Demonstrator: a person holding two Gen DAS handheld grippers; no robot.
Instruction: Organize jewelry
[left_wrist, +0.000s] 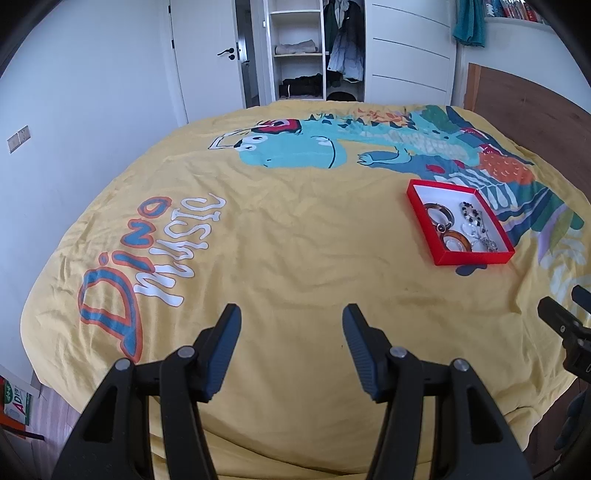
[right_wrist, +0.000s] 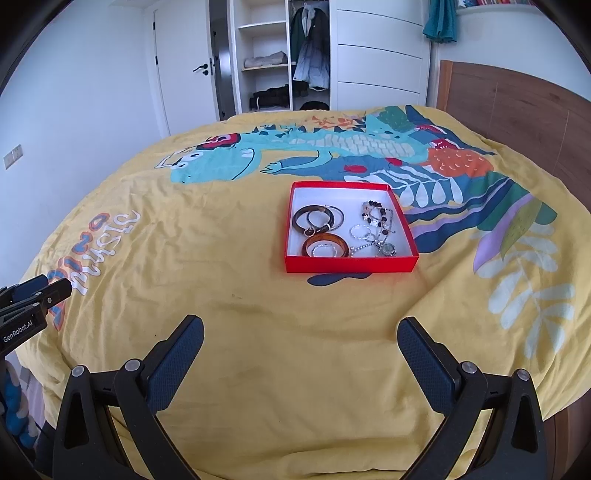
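While the yellow dinosaur-print bedspread (right_wrist: 258, 332) lies bare between them, the shallow red cardboard box (right_wrist: 351, 264) sits ahead of the right gripper (right_wrist: 301, 343), its long axis running away toward the wardrobe. Inside lie brown bangles (right_wrist: 317, 218), a beaded bracelet (right_wrist: 378, 216) and a small watch (right_wrist: 388, 250). The left gripper (left_wrist: 291, 328), left of the box, and the right one both gape wide, holding nothing.

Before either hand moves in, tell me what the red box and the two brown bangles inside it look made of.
Red box: likely cardboard, matte red outside, white inside; thin straight walls, crisp folded corners.
Dark brown bangle: glossy, perhaps resin or polished wood; light glints on its rim.
Amber bangle: translucent, mottled like tortoiseshell, so probably plastic or resin.
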